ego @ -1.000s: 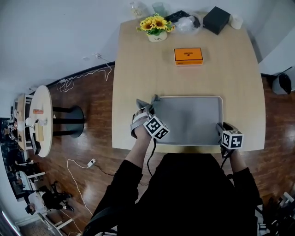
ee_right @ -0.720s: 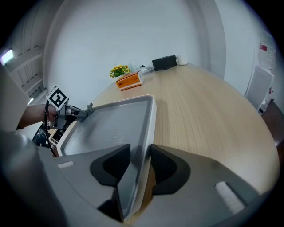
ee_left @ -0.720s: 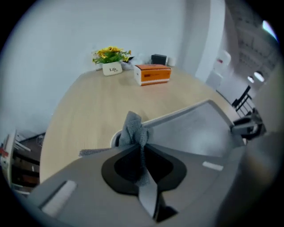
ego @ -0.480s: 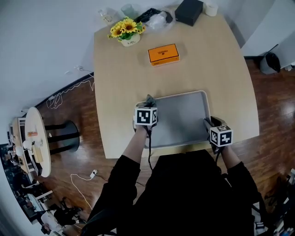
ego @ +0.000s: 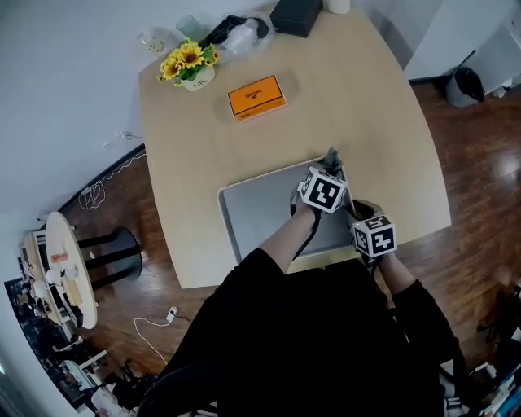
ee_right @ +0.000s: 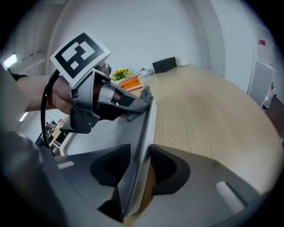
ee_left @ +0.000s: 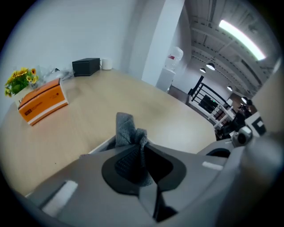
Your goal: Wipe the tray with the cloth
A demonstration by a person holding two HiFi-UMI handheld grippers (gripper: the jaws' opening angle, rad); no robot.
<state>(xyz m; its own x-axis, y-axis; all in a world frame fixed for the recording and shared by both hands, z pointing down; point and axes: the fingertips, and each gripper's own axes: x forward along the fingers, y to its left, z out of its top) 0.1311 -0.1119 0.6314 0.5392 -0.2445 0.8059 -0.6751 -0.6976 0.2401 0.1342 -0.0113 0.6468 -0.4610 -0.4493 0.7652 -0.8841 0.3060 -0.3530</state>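
Table (ego: pixel 366 122) bare at center right, tray (ego: pixel 256 213) left half free; orange box (ego: pixel 256 96), flowers (ego: pixel 187 61), black box (ego: pixel 295 15) block upper edge of frame.

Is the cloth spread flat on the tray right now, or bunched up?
Bunched up. The left tool is shut on the cloth, and a crumpled tuft pokes out past its tips.

The cloth (ee_left: pixel 126 131) was a grey, coarse-knit fabric, rough beside the smooth, matt grey tray (ego: pixel 252 213). The table (ego: pixel 374 114) showed a pale, matt wood grain, while the floor (ego: pixel 480 163) at the frame's right was dark, glossy wood.
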